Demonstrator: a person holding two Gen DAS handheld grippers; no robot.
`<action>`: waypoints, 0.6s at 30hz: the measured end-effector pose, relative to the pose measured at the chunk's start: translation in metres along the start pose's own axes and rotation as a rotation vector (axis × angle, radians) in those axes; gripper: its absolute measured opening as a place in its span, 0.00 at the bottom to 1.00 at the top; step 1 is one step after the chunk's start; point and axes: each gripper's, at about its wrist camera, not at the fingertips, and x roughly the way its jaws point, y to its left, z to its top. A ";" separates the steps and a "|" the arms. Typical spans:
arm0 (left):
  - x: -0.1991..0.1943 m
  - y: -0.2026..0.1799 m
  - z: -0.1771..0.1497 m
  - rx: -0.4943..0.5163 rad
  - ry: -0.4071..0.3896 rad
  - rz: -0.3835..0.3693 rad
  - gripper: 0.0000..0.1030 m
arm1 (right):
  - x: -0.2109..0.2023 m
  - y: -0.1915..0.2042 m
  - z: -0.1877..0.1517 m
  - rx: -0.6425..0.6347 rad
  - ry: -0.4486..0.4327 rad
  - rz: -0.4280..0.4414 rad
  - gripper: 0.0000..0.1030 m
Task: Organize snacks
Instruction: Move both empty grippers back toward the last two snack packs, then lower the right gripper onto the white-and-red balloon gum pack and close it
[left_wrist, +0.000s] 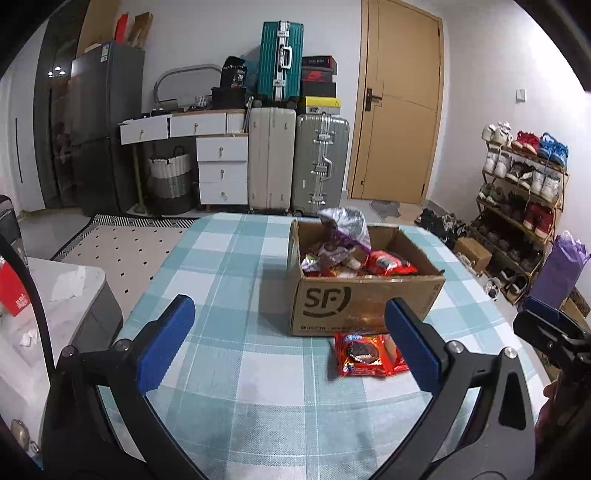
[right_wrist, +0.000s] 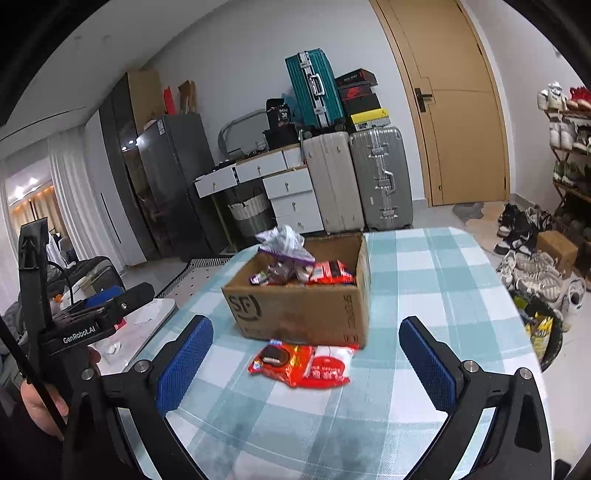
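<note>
Nearest, the left gripper and right gripper both gape wide, holding nothing; red snack packets lie on the checked table, touching the cardboard box of snacks behind.

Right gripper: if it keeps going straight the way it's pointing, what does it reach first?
Probably the red snack packets lying on the checked tablecloth, centred between the open right gripper. The cardboard box sits just behind them; depth is uncertain.
</note>
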 end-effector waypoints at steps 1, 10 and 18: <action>0.007 -0.002 -0.003 0.002 0.006 0.002 0.99 | 0.005 -0.002 -0.003 0.004 0.007 -0.002 1.00; 0.073 -0.011 -0.028 0.012 0.090 -0.002 0.99 | 0.069 -0.024 -0.025 0.051 0.136 -0.040 1.00; 0.129 -0.022 -0.047 0.043 0.174 -0.020 0.99 | 0.132 -0.028 -0.033 0.024 0.267 -0.075 1.00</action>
